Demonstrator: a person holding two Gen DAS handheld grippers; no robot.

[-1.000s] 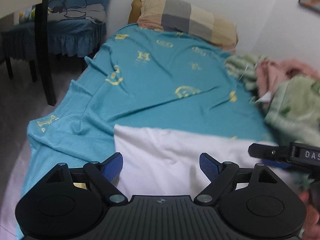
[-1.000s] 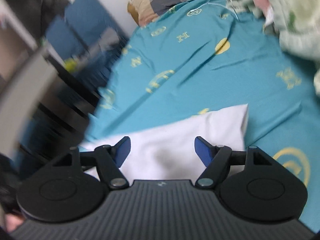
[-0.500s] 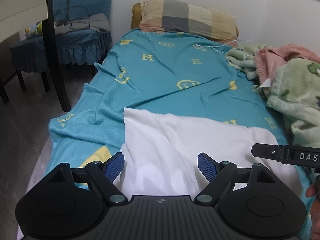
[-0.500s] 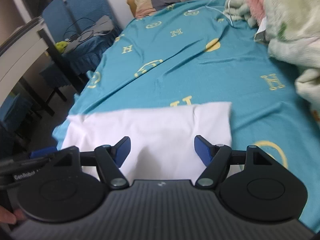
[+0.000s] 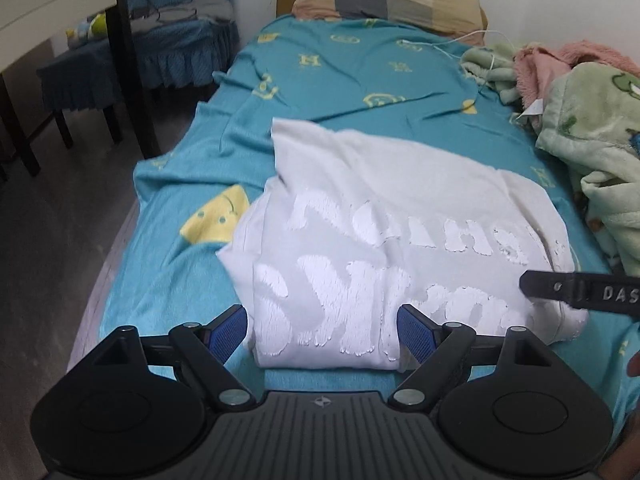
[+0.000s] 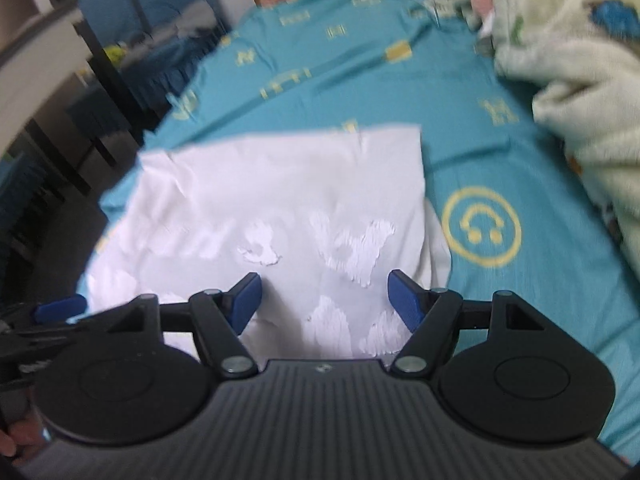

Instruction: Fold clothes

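Note:
A white shirt (image 5: pixel 380 216) with white printed lettering lies folded on the teal bedsheet (image 5: pixel 360 80); it also shows in the right wrist view (image 6: pixel 288 208). My left gripper (image 5: pixel 322 330) is open and empty, hovering above the shirt's near edge. My right gripper (image 6: pixel 322 300) is open and empty above the shirt's near right part. A finger of the right gripper shows at the right edge of the left wrist view (image 5: pixel 580 292). Part of the left gripper shows at the left edge of the right wrist view (image 6: pixel 40 320).
A heap of green and pink blankets (image 5: pixel 592 120) lies along the bed's right side, also seen in the right wrist view (image 6: pixel 568 60). A checked pillow (image 5: pixel 388 0) and a white cable (image 5: pixel 472 40) are at the head. Blue-covered chairs (image 5: pixel 168 52) and a dark table leg (image 5: pixel 132 72) stand left.
Both grippers have pulled back and risen from the shirt. More of the shirt shows now, with its printed lettering facing up and its far part folded over.

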